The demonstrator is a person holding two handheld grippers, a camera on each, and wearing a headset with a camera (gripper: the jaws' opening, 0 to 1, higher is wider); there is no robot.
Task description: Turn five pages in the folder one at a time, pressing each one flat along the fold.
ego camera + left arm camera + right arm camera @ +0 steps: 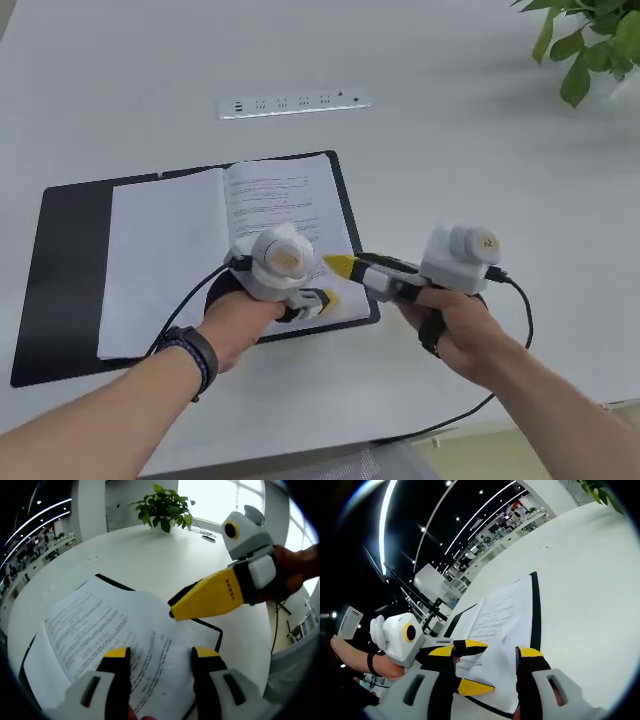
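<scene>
A smooth white table (480, 150) lies under both grippers. Beneath the left gripper (161, 652) the flat black folder (60, 290) lies open, holding white sheets. The printed page (90, 625) runs under its yellow jaws, which stand well apart with nothing held. The right gripper (486, 652), jaws likewise apart and empty, reaches over the folder's edge onto that page, just ahead of the left jaws. Beyond both are a slim white power strip (293, 104) and a leafy green plant (585, 40).
</scene>
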